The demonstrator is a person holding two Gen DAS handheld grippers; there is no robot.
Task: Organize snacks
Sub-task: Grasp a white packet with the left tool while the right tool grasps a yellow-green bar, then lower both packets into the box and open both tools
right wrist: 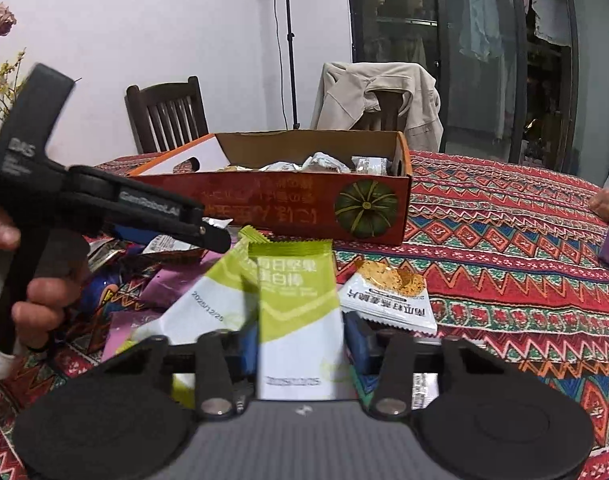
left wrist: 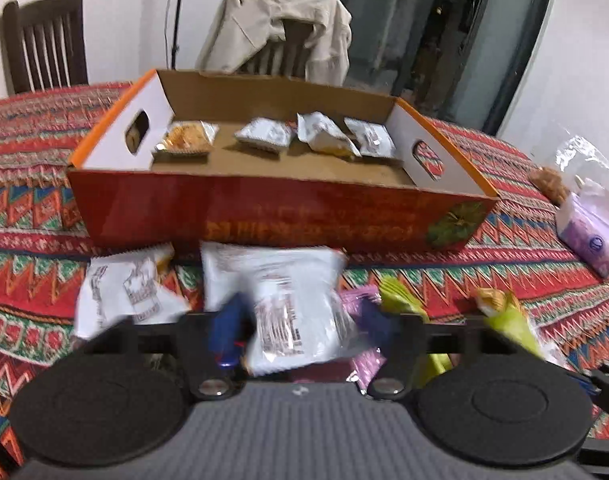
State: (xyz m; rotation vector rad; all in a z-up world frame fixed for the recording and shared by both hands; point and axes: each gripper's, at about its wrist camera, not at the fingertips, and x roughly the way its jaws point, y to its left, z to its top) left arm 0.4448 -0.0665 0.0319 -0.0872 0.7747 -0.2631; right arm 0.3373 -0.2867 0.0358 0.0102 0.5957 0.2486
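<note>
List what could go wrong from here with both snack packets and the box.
1. The right gripper pinches the green-and-white packet near one end; it could swing or slip on the way.
2. The white packet sits between the left fingers, grip unclear; it may drop.
3. The cardboard box has a tall near wall that low-carried packets might catch.

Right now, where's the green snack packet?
In the right wrist view the green packet stands between the right tongs, before the box, left of the white packet.
</note>
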